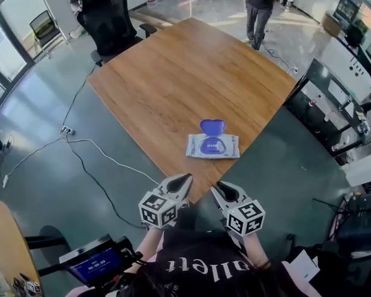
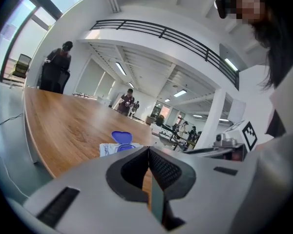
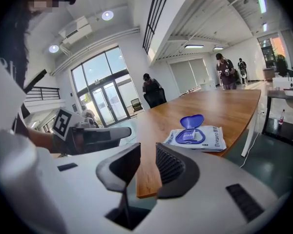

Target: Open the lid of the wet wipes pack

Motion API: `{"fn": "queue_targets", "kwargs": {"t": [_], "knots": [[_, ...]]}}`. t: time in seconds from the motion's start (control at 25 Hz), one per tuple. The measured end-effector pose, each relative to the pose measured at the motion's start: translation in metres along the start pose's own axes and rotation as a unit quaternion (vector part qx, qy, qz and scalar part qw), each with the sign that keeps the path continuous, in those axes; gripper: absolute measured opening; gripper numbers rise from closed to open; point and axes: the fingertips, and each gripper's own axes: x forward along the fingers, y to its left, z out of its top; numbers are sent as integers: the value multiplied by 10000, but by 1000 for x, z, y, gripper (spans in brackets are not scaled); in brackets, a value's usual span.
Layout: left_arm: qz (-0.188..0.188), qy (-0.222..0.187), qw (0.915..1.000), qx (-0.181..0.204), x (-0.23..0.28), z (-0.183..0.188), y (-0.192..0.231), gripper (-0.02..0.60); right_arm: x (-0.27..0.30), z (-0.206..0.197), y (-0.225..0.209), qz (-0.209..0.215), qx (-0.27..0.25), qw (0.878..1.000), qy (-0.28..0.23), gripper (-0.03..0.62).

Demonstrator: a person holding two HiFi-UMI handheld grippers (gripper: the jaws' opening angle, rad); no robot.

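The white wet wipes pack (image 1: 213, 147) lies flat near the corner of the wooden table (image 1: 173, 73). Its blue lid (image 1: 212, 127) stands flipped up, showing the opening. Both grippers hang off the table corner, close to the person's body and well short of the pack. My left gripper (image 1: 180, 181) is shut, its pads touching with nothing between them (image 2: 148, 152). My right gripper (image 1: 221, 189) stands open with a narrow empty gap (image 3: 147, 155). Both gripper views show the pack (image 2: 116, 149) (image 3: 198, 138) ahead with the lid (image 3: 192, 120) raised.
A black office chair (image 1: 111, 20) stands at the table's far left and a person (image 1: 260, 8) stands beyond its far end. Cables (image 1: 93, 159) run over the floor at left. Desks with equipment (image 1: 340, 104) line the right. A small screen (image 1: 96, 265) sits low left.
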Motion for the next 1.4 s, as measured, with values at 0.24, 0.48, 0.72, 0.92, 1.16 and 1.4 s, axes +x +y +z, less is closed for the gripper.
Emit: {"fn": "queue_targets", "kwargs": {"t": [0.24,0.48,0.72,0.92,1.16,1.4], "knots": [[432,-469,9977,-250,-26,-16,-61,4,-71,-31,12,328,-314,9989,148,100],[584,-463,9964,-394,-49,-70,-137,3,-139,-79,14,451,-257,9984,239,100],[669,-378,9965,-316,-73,-99,-184,4,-177,-110,22,574,-132,9980,231,100],[792,-360,9959,-244,-93,-102,-202,3,-199,-117,39,609,-62,9981,105,100],[581,-337,9976,-176,-100,-107,-223,4,-221,-118,51,501,8,9987,-63,100],[336,-324,9987,-216,-130,-118,-238,3,-229,-130,85,431,31,9990,-63,100]]}}
